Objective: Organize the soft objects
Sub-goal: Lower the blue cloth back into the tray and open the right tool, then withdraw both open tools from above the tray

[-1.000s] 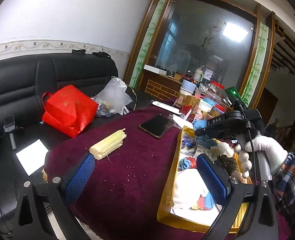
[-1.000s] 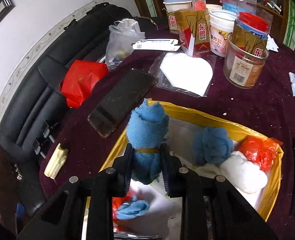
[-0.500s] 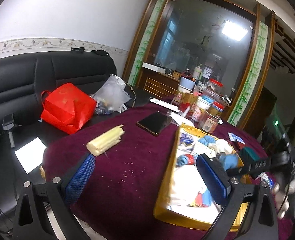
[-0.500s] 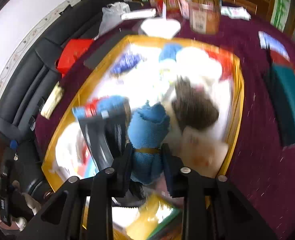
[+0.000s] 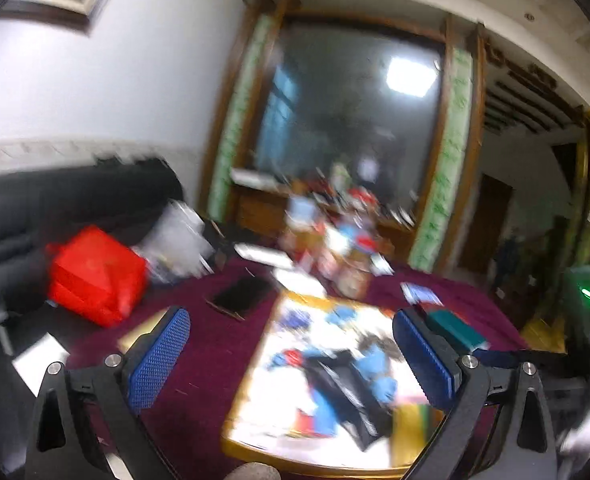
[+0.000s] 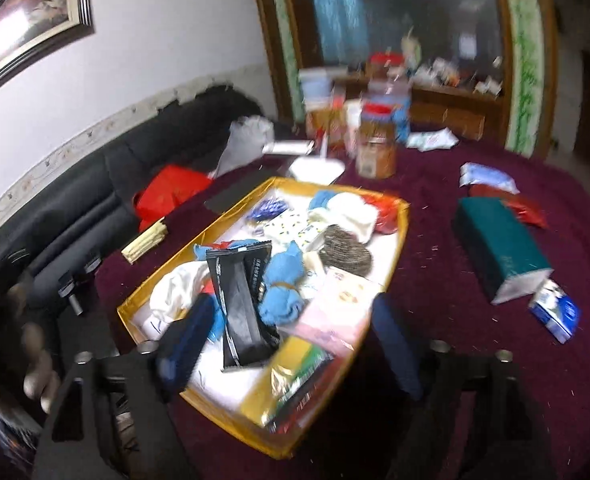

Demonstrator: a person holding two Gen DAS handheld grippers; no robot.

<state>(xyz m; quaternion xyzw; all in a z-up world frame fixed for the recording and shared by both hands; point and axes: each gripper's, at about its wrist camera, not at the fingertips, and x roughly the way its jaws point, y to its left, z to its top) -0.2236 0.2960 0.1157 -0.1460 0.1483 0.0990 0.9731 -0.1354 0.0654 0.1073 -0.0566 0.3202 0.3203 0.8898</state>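
A yellow tray (image 6: 402, 227) (image 5: 255, 364) full of soft things sits on the maroon table. In it the blue rolled towel (image 6: 283, 292) tied with a band lies beside a black packet (image 6: 239, 300), a brown knitted piece (image 6: 345, 254) and white cloth (image 6: 353, 210). My right gripper (image 6: 291, 344) hovers over the tray's near end; its jaws are opening and nothing is between them. My left gripper (image 5: 295, 356) stands wide open above the tray's left half, with nothing between its blue pads (image 5: 159, 354). The left wrist view is blurred.
A green box (image 6: 499, 248), blue and red packets (image 6: 487, 178) lie right of the tray. Jars and cartons (image 6: 375, 152) stand behind it. A phone (image 5: 241, 296), red bag (image 5: 99, 276), plastic bag (image 6: 247, 140) and black sofa (image 6: 95, 192) are on the left.
The right gripper carried the blue towel back over the tray, opened and let it drop among the cloths, then pulled back. The left gripper rose and swung, blurring its view.
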